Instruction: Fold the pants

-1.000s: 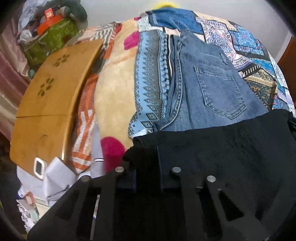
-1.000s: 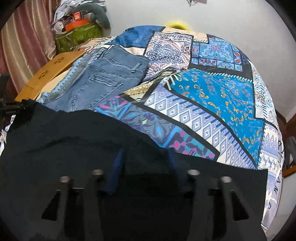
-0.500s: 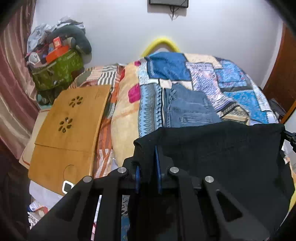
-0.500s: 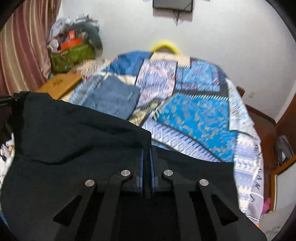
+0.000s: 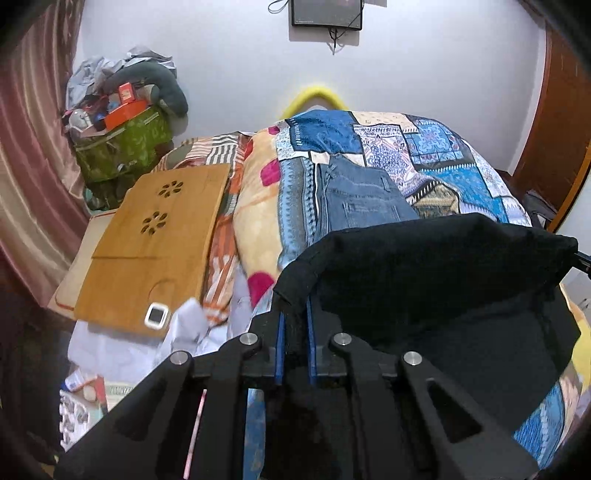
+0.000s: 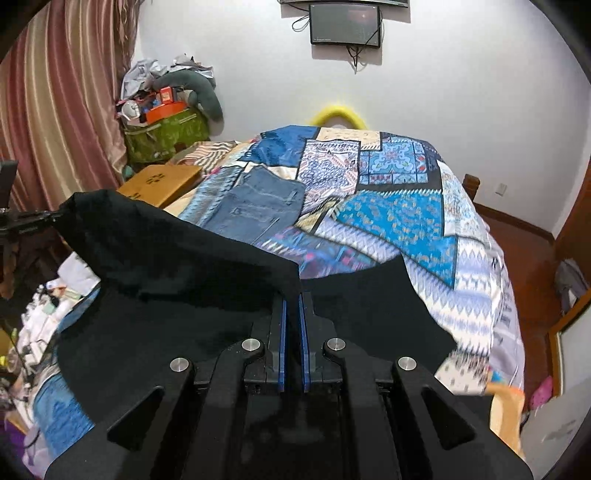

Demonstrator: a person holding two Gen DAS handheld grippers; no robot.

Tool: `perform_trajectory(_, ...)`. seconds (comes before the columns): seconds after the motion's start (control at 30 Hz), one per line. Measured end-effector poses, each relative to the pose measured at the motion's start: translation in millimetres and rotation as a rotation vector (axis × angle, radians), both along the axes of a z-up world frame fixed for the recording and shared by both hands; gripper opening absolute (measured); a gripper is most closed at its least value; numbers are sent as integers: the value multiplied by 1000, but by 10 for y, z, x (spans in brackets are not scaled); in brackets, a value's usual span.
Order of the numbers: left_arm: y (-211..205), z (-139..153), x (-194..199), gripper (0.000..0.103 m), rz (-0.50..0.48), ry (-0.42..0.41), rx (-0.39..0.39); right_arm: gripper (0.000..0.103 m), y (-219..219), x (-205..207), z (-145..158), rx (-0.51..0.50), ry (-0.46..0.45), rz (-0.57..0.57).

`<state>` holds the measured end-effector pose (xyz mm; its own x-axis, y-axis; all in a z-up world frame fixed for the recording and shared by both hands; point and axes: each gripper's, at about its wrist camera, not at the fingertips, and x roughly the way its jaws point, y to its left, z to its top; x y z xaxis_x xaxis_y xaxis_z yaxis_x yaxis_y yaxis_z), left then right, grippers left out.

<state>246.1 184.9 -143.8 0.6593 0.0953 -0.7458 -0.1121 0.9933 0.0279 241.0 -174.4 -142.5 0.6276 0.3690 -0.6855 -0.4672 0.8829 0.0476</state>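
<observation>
Two tools clamping black pants [image 5: 436,280], fabric stretched, sagging between

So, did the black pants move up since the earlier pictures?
Yes. The black pants rose off the patchwork bedspread: earlier they covered the jeans' lower part, now they hang nearer the camera.

Bed's got a blue patchwork quilt [image 6: 388,221] w/ folded jeans [image 6: 255,210] lying on it. Wooden lap desk [image 5: 155,243] sits beside the quilt on the left, small white gadget [image 5: 156,315] at its near edge. Green bag [image 5: 122,151] piled w/ junk in the corner by a pinkish curtain [image 6: 59,103]. Dark screen [image 6: 345,24] on the wall, yellow arch thing [image 5: 314,96] behind the bed.
</observation>
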Motion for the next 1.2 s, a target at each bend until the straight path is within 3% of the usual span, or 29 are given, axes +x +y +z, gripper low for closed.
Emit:
perform_trajectory(0.3,15,-326,-742,9,34,53,-16,5,-96,-621,-232,39,42,3)
perform_trajectory(0.63,-21,-1063,-1087,9,62,242,-47,6,-104,-1021,-664,16,148,29)
perform_trajectory(0.83,9,-948,-1104,11,95,234,-55,7,-211,-1117,-563,3,142,21)
perform_trajectory(0.93,46,-778,-1071,15,114,202,-66,20,-306,-1099,-445,37,127,-15)
perform_trajectory(1.07,13,-539,-997,27,117,149,-36,39,-386,-1011,-259,56,74,-53)
perform_trajectory(1.2,-34,-258,-898,62,112,58,-25,58,-397,-843,-121,46,28,-79)
